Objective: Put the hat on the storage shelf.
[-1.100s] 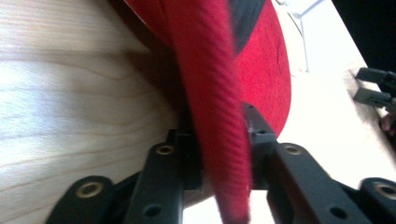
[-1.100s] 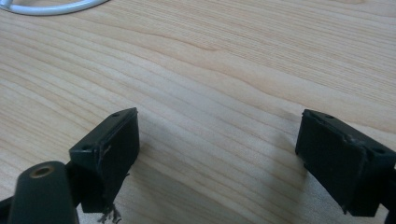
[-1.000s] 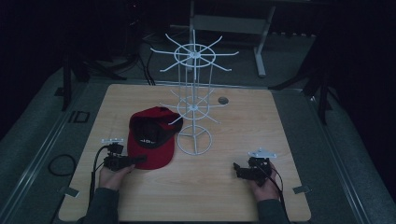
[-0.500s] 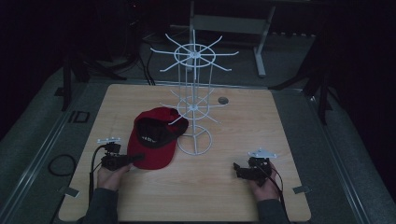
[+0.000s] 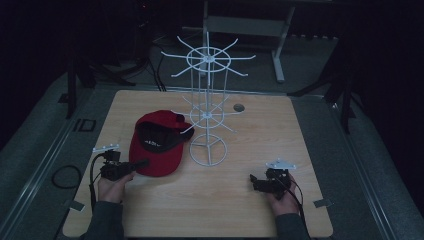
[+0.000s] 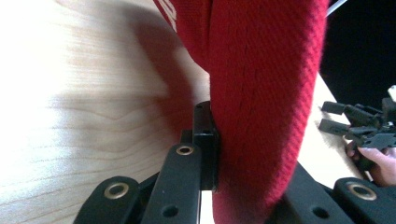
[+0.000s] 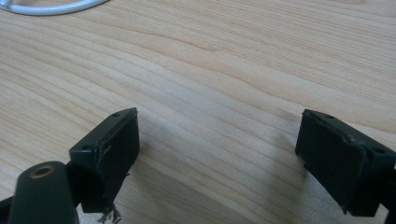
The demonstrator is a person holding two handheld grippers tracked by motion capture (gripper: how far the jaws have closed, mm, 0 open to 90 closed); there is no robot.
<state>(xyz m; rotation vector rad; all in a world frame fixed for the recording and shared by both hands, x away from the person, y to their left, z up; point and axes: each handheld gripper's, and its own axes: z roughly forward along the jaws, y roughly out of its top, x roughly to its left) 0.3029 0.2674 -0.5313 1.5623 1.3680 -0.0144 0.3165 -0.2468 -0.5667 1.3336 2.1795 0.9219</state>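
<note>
Red cap (image 5: 159, 145) lies on the wooden table (image 5: 300, 135), its brim toward the near edge and its crown touching the white wire rack (image 5: 207, 117), long axis near to far. Left gripper (image 5: 140, 163) pinches the brim's edge. Right gripper (image 5: 256, 181) rests with jaws spread, well apart on bare wood.

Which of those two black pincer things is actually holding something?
The left gripper, at the left of the high view: its jaws pinch the brim of the red cap. The right gripper stands open over bare table, holding nothing.
</note>
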